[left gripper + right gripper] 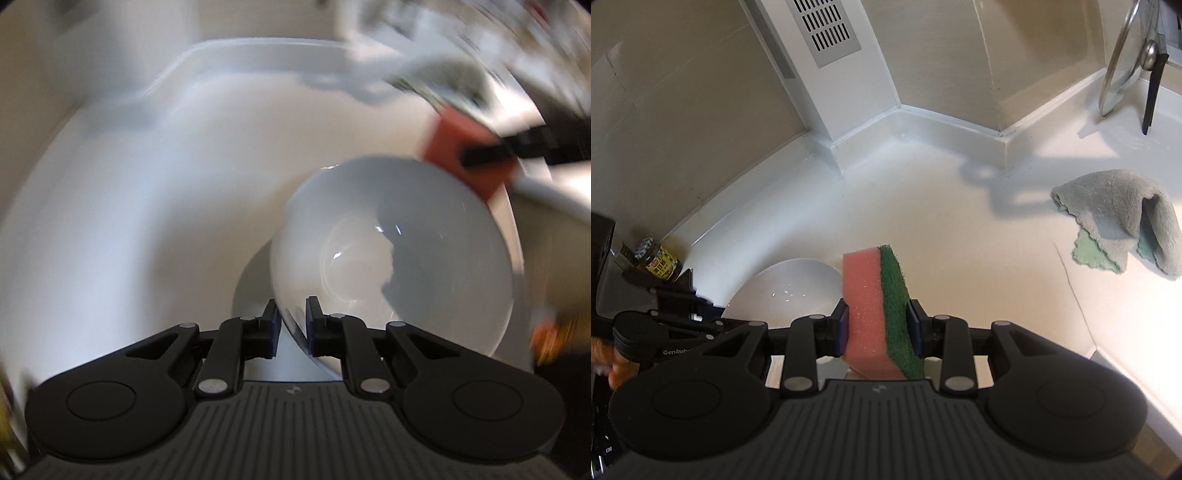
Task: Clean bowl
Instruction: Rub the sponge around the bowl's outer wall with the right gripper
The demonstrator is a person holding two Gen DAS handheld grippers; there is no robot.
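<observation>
The white bowl [399, 254] is pinched by its rim in the left tongs [291, 325] (a thin hold); it could slip when the sponge [879, 314], squeezed in the right tongs [878, 325], is pushed hard.
</observation>
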